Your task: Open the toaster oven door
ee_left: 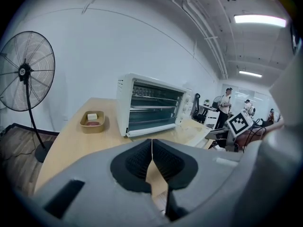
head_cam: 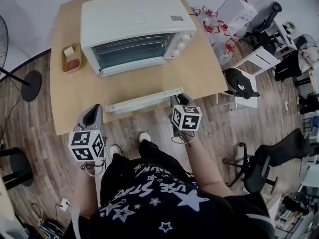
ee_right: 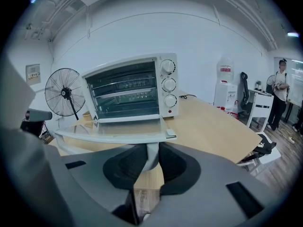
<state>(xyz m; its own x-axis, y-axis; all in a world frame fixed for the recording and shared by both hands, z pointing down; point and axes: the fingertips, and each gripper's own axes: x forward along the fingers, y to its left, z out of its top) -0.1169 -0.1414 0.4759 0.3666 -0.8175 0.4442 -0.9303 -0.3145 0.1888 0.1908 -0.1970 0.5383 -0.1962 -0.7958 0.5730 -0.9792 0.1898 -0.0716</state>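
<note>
The toaster oven [head_cam: 134,29] sits toward the back of the wooden worktop [head_cam: 199,68], knobs on its right side. Its door [head_cam: 139,86] hangs fully down, lying about level out over the worktop toward the person, with the racks inside showing. The right gripper [ee_right: 150,157] has its fingers [ee_right: 177,167] clenched on the right end of the door's pale handle [ee_right: 113,137], at the near edge of the worktop. The left gripper [ee_left: 152,148] hovers off the worktop's near left corner, well apart from the door, fingers [ee_left: 135,162] pressed together with nothing between them. A small tray [head_cam: 71,59] stands just left of the oven; it seems to hold a pale block and something reddish. A standing fan [ee_left: 26,72] is on the floor further left
</note>
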